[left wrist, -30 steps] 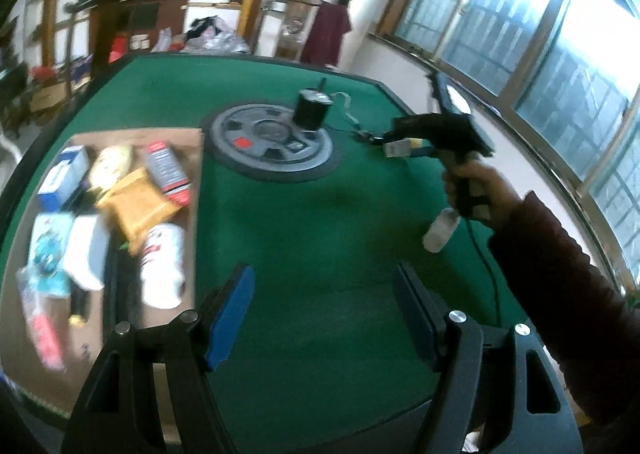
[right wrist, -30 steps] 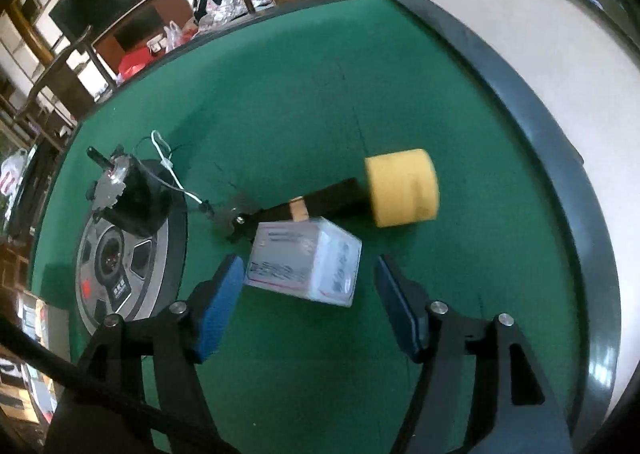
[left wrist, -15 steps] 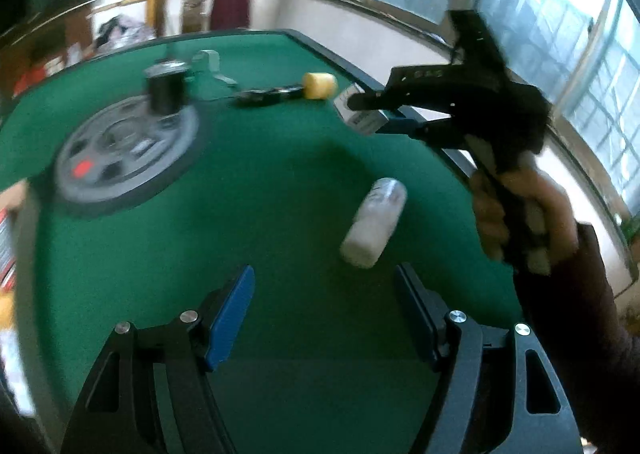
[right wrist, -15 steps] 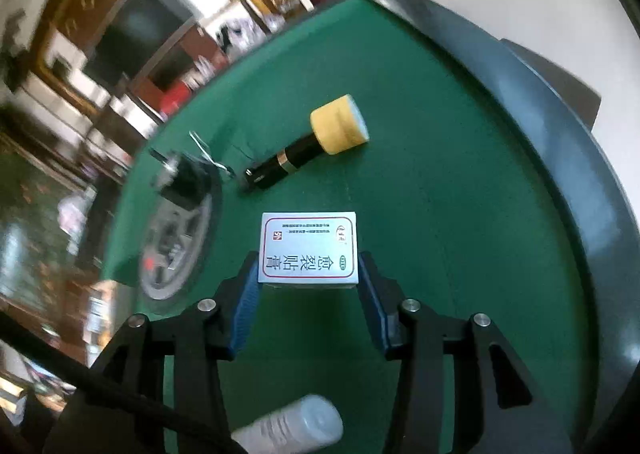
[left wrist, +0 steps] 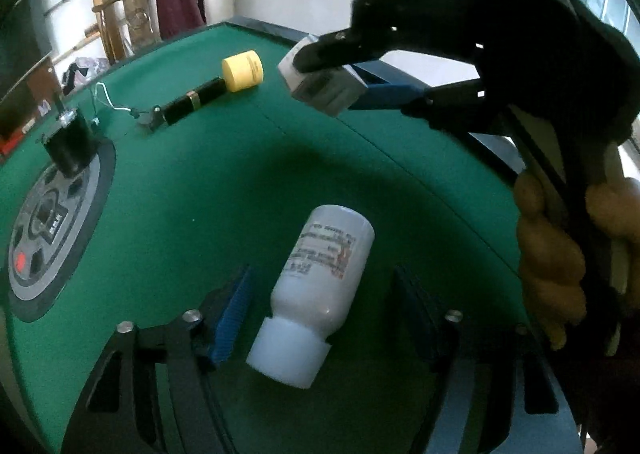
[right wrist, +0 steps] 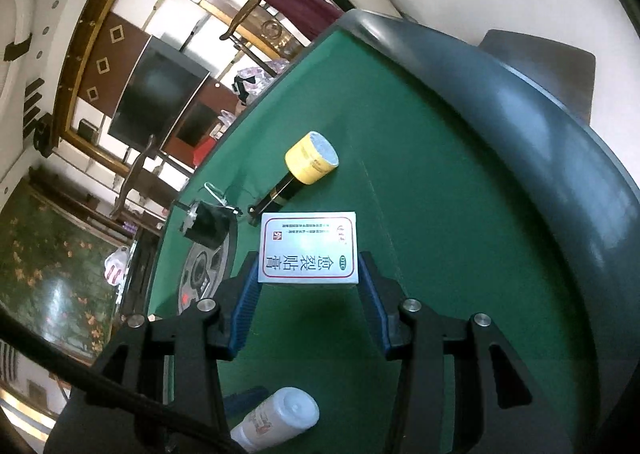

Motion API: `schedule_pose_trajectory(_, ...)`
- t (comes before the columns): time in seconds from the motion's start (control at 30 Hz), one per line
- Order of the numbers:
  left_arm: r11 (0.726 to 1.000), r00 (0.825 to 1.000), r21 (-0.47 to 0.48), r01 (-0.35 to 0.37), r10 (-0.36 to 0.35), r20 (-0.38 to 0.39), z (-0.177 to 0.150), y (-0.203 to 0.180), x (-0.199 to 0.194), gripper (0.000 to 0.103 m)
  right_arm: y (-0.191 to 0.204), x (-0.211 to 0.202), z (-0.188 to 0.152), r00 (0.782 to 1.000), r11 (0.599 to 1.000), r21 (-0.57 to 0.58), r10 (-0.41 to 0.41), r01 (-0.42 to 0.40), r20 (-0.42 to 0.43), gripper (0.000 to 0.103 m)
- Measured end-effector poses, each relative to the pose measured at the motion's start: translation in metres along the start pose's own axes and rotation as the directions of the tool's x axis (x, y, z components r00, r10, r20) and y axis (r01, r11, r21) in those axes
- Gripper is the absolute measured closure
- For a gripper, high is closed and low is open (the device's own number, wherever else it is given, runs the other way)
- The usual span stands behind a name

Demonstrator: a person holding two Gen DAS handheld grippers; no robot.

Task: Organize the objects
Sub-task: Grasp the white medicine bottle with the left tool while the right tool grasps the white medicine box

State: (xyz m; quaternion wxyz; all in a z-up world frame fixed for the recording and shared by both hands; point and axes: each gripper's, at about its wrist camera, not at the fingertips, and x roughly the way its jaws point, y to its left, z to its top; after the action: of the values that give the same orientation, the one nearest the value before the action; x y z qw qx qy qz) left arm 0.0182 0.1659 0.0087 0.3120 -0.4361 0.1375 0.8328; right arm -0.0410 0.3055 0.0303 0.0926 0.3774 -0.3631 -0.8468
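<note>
Since a second ago the left gripper (left wrist: pixel 320 302) has swung away from the cardboard tray of packets and come down over the white bottle (left wrist: pixel 316 294), and its jaws have just been closing with the bottle between them. That bottle lies on its side on the green table (left wrist: pixel 180 190), cap toward the camera; the blue pad (left wrist: pixel 232 318) on one side stands a little clear of it, and the far finger is too dark to judge, so the left jaws look loosely spread around the bottle rather than pressing it, though I cannot be sure of the shaded side. Over the same second the right gripper (right wrist: pixel 308 286) closed onto the small white box (right wrist: pixel 308 250), which earlier lay loose between its fingers; it now grasps the box by both sides, printed face up, raised above the felt. In the left wrist view the box (left wrist: pixel 320 82) hangs off the table near the far edge, with the person's hand (left wrist: pixel 560 254) wrapped round the handle. Beyond it on the felt lie the yellow-capped dark tube (right wrist: pixel 308 162) and, further left, the black motor (right wrist: pixel 208 226) standing on the grey round plate (left wrist: pixel 52 222). The bottle also shows low in the right wrist view, just below the right gripper.
</note>
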Motion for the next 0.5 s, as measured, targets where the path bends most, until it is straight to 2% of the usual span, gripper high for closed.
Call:
schedule_pose_trajectory(0.07, 1.000, 1.000, -0.012, -0.007, 0.007, 0.001, -0.002, 0.001, -0.004, 0.074, -0.002, 0.001, -0.002, 1.000, 1.000, -0.001, -0.001, 0.001, -0.008, 0.057)
schedule_pose_trajectory(0.13, 0.999, 1.000, -0.052, 0.014, -0.014, -0.005, -0.003, 0.009, -0.006, 0.074, -0.001, 0.002, -0.003, 1.000, 1.000, -0.006, -0.004, 0.004, -0.010, 0.057)
schedule_pose_trajectory(0.27, 0.993, 1.000, -0.121, 0.011, -0.010, 0.010, -0.011, 0.025, -0.022, 0.074, 0.000, 0.001, -0.005, 1.000, 1.000, -0.023, -0.020, 0.020, 0.002, 0.057)
schedule_pose_trajectory(0.5, 0.973, 0.995, -0.231, 0.025, -0.002, 0.098, -0.039, 0.053, -0.084, 0.074, 0.000, 0.005, -0.010, 0.999, 0.999, -0.035, -0.033, 0.032, -0.005, 0.057)
